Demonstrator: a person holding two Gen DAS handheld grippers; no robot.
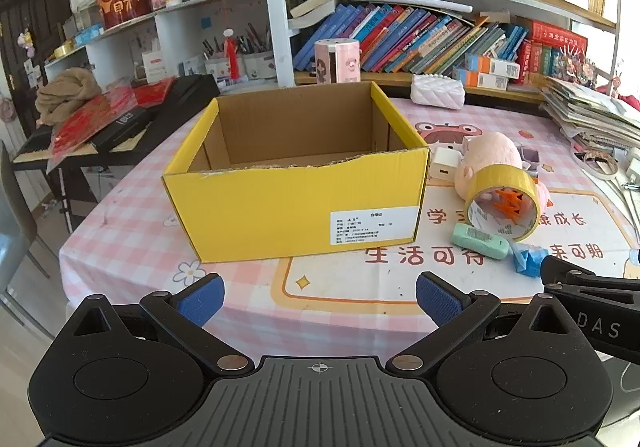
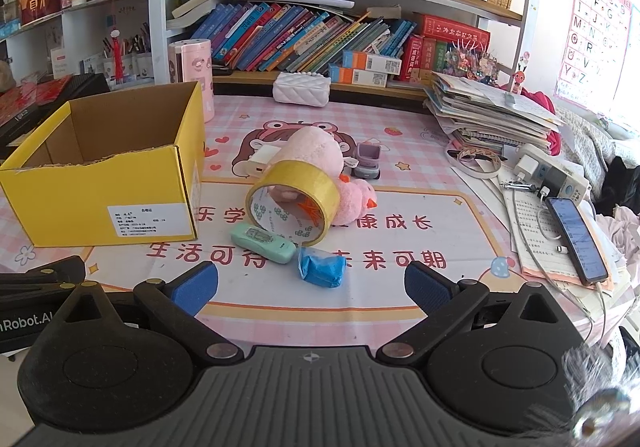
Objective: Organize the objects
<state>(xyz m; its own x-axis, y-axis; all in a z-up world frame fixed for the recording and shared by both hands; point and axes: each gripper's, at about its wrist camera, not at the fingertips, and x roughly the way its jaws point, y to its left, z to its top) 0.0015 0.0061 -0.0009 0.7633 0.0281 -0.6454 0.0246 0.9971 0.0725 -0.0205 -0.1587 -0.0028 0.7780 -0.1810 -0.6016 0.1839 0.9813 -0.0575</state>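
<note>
An open, empty yellow cardboard box [image 1: 294, 203] [image 2: 100, 203] stands on the pink checked tablecloth. To its right lie a yellow tape roll [image 1: 502, 203] [image 2: 292, 203], a pink plush toy [image 1: 490, 157] [image 2: 316, 159], a mint green case [image 1: 480, 241] [image 2: 264, 241], a blue packet [image 1: 530, 261] [image 2: 320, 267], a white charger [image 1: 444, 163] [image 2: 260, 161] and a small grey toy car [image 2: 366, 163]. My left gripper [image 1: 318, 301] is open and empty in front of the box. My right gripper [image 2: 310, 289] is open and empty just in front of the blue packet.
A bookshelf with books [image 2: 304, 35] runs along the back. A white quilted pouch [image 2: 302, 89] and a pink cylinder [image 2: 190, 67] stand at the table's back. A paper stack [image 2: 488, 111], power strip [image 2: 556, 175] and phone [image 2: 576, 239] lie right. A keyboard [image 1: 120, 127] is left.
</note>
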